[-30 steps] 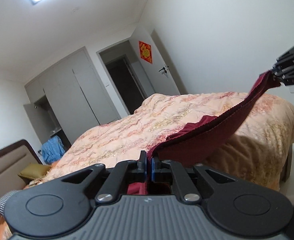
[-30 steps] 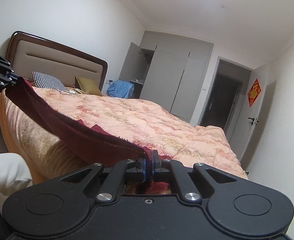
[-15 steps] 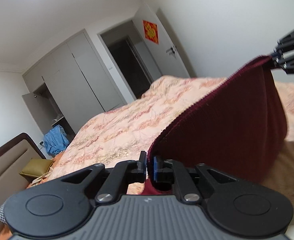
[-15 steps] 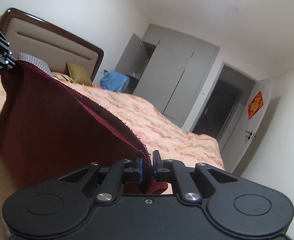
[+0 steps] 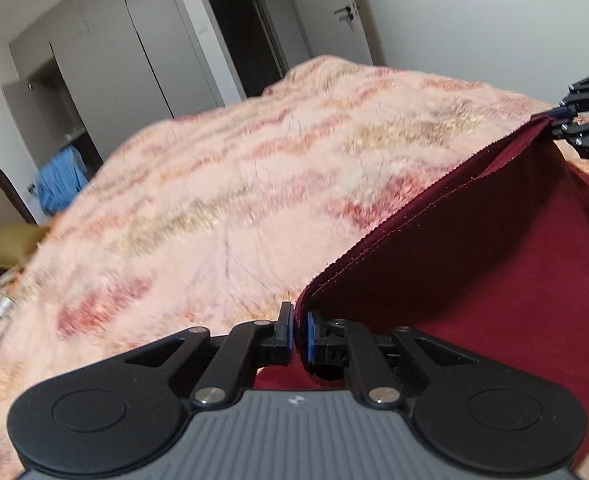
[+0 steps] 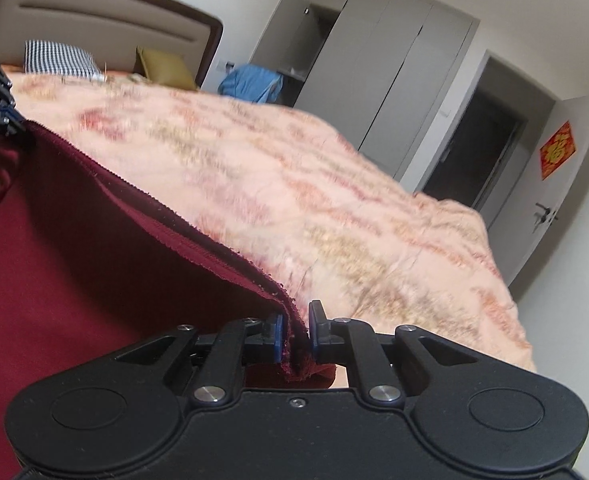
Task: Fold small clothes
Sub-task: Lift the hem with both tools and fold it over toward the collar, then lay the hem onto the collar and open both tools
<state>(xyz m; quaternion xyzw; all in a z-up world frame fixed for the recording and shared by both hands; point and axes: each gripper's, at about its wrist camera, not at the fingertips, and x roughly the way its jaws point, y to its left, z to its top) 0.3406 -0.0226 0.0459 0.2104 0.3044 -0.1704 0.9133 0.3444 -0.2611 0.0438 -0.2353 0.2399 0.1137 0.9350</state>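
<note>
One dark red garment (image 5: 494,280) hangs stretched between my two grippers, the left gripper (image 5: 300,334) clamped on one corner of its hem and the right gripper (image 6: 294,334), whose jaws have just been easing apart, with the other corner between them. The near part already lies on the bed (image 5: 214,200), but I judge no fold finished. The quilt ahead looks bare; the pillows (image 6: 60,58) and blue clothes (image 6: 250,82) sit well apart.

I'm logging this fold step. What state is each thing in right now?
Left gripper: shut on the maroon garment.
Right gripper: jaws have just been opening, garment edge between them.
Maroon garment: edge stretched between both grippers.
Wardrobe door: open.
Room door: open.
</note>
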